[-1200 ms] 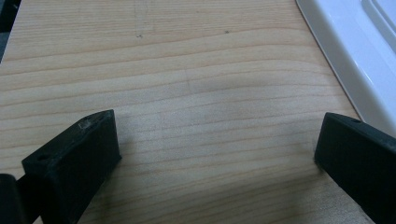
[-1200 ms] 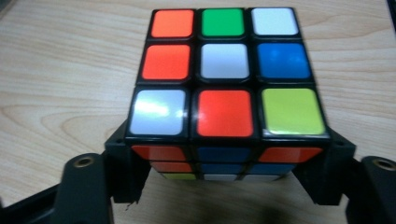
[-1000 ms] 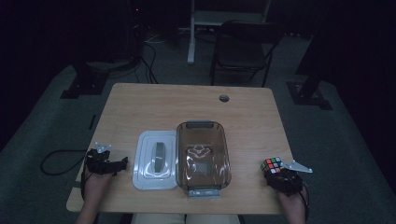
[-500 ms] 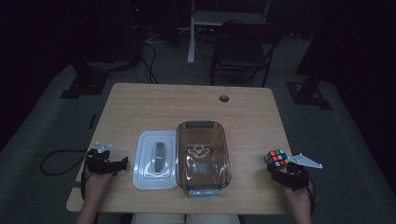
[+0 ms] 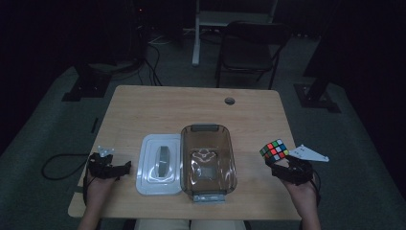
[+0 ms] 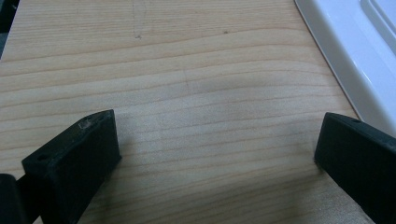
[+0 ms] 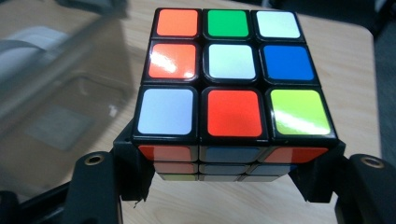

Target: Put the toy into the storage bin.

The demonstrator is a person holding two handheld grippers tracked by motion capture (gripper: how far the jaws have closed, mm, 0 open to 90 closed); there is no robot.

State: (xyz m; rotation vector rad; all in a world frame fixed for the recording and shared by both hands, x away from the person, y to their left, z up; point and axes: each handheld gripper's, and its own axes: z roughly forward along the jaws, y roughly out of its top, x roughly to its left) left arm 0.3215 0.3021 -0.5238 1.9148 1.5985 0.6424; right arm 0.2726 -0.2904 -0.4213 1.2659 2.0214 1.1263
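The right gripper has its jaws clamped on a scrambled Rubik's cube, one black pad on each side of it, at the right edge of the wooden table. In the right gripper view the cube sits squarely between the two jaws, its lower layers gripped, its top face towards the camera with orange, green, white, blue, red and yellow-green squares. In the high view the cube is at the gripper's tip, ahead of the hand and a little towards the table's middle, just right of the clear brown container. Whether the cube touches the tabletop cannot be told.

The left gripper rests low at the table's left side, its jaws spread wide with nothing between them except bare wood. The white lid lies just to its right, beside the container, with its edge showing in the left gripper view.
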